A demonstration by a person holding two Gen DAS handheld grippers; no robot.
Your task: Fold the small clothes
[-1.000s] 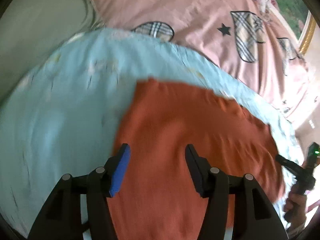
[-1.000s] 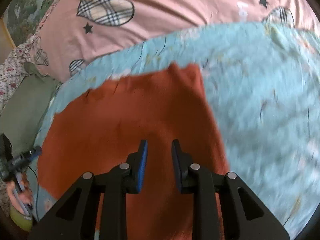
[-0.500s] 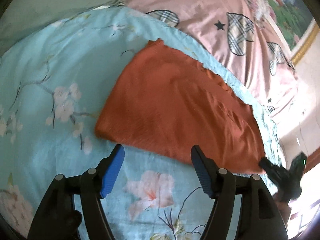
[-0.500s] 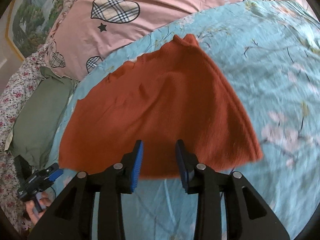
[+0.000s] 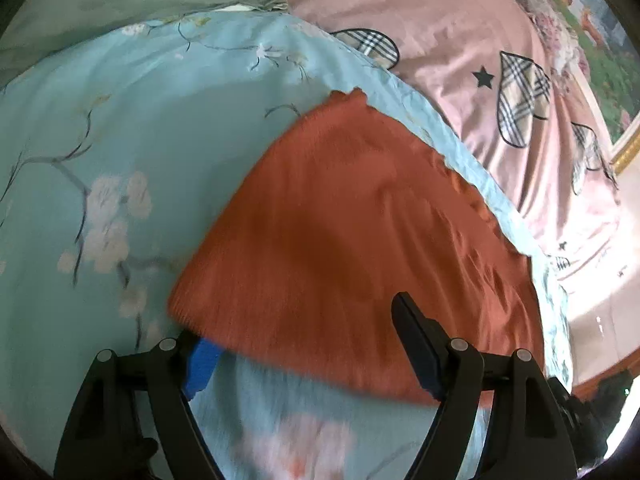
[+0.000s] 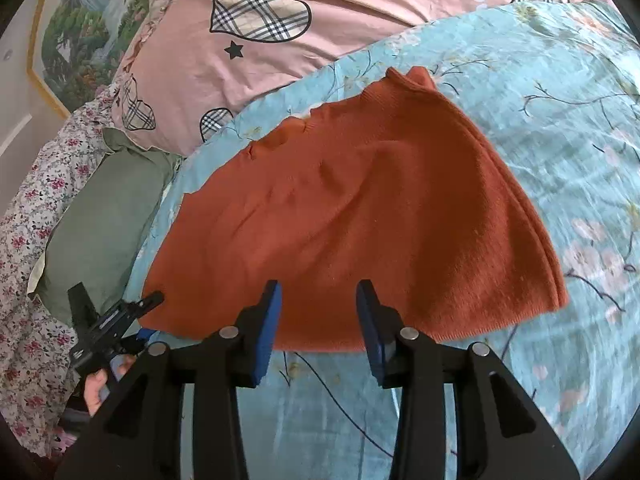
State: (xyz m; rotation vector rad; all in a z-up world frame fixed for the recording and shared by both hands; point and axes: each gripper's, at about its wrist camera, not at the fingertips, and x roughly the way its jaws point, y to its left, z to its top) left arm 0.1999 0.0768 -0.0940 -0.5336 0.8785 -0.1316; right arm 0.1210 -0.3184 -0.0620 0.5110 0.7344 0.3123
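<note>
The rust-orange knit garment [image 6: 352, 216] is laid flat on the blue floral bedspread [image 6: 560, 128], just below the pink heart-print quilt [image 6: 320, 24]. The left claw [image 5: 308, 344] is seen wide open, its jaws having just been opening, with the garment's near hem lying between them, over the left blue pad, ungripped. The right claw [image 6: 319, 316] is part open, also just widened, at the hem with nothing held.

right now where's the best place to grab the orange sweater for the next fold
Probably the near hem of the orange sweater, at its two bottom corners. It lies flat on the blue floral sheet, hem toward both tools, so come in low from the near side. The left tool already straddles its corner; the right tool stands open at mid-hem.
</note>
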